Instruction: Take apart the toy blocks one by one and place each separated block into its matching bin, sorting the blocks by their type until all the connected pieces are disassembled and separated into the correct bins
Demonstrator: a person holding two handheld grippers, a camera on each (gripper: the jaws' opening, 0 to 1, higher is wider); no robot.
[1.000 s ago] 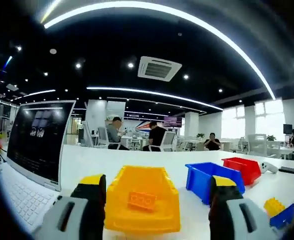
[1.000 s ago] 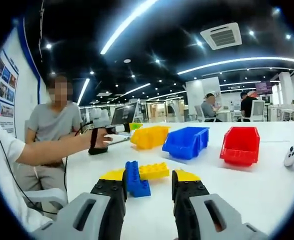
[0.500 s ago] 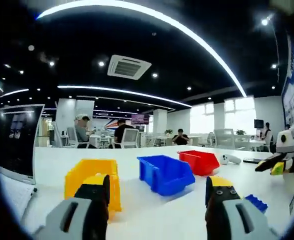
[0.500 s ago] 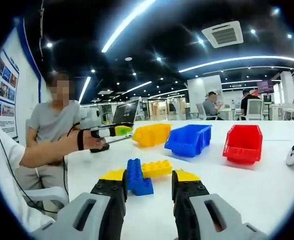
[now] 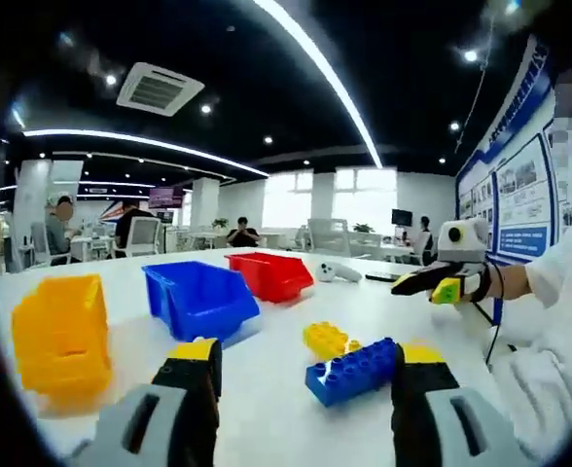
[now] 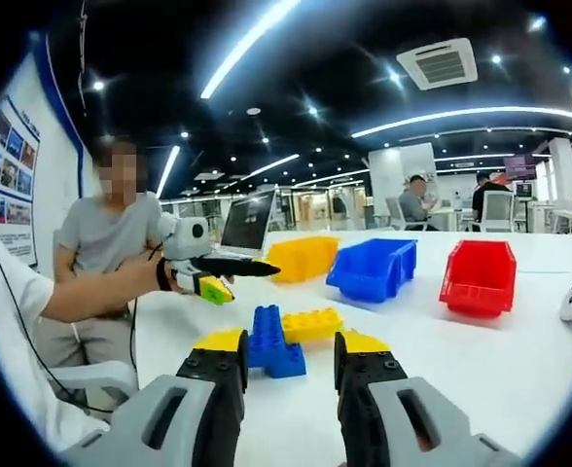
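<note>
A blue block [image 5: 354, 370] joined to a yellow block [image 5: 327, 341] lies on the white table just beyond my left gripper [image 5: 305, 368], which is open and holds nothing. In the right gripper view the same blue block [image 6: 269, 341] and yellow block [image 6: 310, 323] sit just ahead of my open right gripper [image 6: 288, 352], untouched. The left gripper [image 6: 239, 272] hovers left of the blocks, above the table. The right gripper [image 5: 414, 284] shows at the right, held in a hand. Yellow bin [image 5: 62, 336], blue bin [image 5: 196, 297] and red bin [image 5: 269, 275] stand in a row.
A white controller [image 5: 337, 272] lies past the red bin. An open laptop [image 6: 245, 222] stands behind the yellow bin [image 6: 303, 258]. A person [image 6: 101, 243] sits at the table's left side. Bare tabletop [image 6: 481, 360] stretches right of the blocks.
The left gripper has swung right, from facing the yellow bin to facing the joined blocks, and has come closer to them. The right gripper has hardly moved.
</note>
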